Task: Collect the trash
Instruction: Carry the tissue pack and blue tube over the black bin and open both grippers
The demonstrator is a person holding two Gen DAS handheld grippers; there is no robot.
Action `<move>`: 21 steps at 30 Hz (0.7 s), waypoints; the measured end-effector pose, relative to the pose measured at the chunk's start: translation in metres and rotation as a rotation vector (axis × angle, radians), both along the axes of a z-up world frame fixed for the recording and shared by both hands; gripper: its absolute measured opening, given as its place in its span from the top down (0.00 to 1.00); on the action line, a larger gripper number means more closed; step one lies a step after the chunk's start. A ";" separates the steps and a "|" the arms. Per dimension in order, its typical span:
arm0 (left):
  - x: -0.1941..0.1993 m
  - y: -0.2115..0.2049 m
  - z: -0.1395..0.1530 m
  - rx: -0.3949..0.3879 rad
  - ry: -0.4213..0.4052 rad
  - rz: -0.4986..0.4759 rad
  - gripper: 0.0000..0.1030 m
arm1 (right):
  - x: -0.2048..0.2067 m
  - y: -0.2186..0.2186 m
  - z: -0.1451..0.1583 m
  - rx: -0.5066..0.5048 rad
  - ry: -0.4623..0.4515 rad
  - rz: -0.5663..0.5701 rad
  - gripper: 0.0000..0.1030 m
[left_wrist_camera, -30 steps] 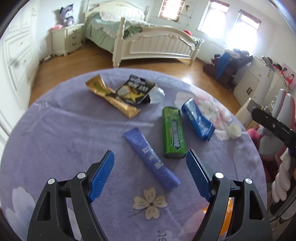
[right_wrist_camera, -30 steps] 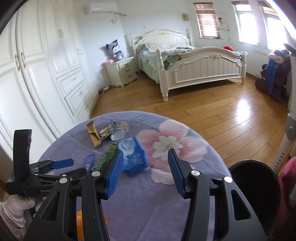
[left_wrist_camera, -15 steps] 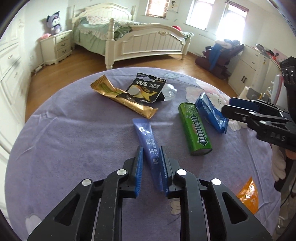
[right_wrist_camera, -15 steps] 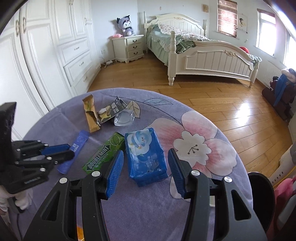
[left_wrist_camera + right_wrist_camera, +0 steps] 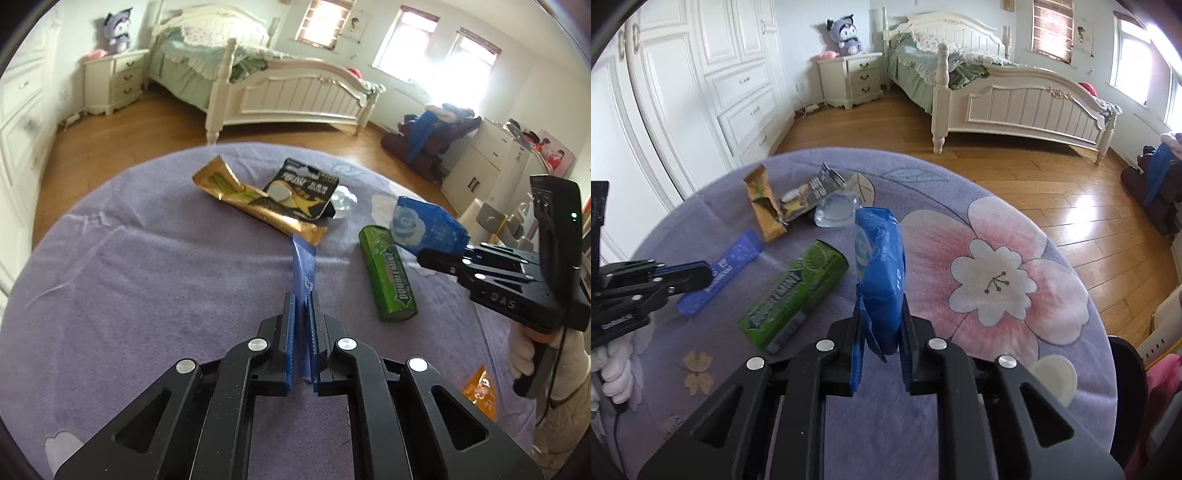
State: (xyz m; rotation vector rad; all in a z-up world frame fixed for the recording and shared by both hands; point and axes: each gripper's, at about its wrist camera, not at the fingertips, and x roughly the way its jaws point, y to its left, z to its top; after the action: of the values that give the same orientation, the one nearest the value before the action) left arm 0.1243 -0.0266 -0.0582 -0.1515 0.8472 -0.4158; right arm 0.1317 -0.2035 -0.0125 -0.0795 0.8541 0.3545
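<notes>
My left gripper (image 5: 303, 299) is shut on a long blue wrapper (image 5: 304, 266), lifted edge-up above the round purple table (image 5: 147, 277). It also shows in the right wrist view (image 5: 735, 258). My right gripper (image 5: 881, 306) is shut on a blue tissue pack (image 5: 881, 266), held above the table; in the left wrist view the pack (image 5: 424, 229) shows at the right. On the table lie a green gum pack (image 5: 391, 273), a gold wrapper (image 5: 255, 203), a black battery card (image 5: 303, 188) and a clear blister (image 5: 343, 201).
An orange wrapper (image 5: 480, 387) lies near the table's right edge. A black bin (image 5: 1130, 373) stands below the table at the right. A white disc (image 5: 1052, 376) lies near that edge. Bed (image 5: 997, 92) and wardrobe (image 5: 683, 92) stand beyond.
My left gripper closed on the blue wrapper and raised it. My right gripper closed on the blue tissue pack and lifted it off the table.
</notes>
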 end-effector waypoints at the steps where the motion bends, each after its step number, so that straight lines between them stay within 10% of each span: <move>1: -0.003 -0.001 0.001 0.004 -0.010 -0.002 0.93 | -0.005 -0.002 0.004 0.026 -0.010 -0.003 0.85; 21: -0.067 -0.056 0.074 -0.120 -0.172 -0.076 0.93 | -0.064 -0.060 0.051 0.270 -0.164 -0.066 0.86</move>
State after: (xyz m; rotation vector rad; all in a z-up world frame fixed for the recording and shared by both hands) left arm 0.0568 -0.0822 0.0159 -0.1922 0.6601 -0.5442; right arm 0.0674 -0.2640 0.0388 0.1679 0.6396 0.3923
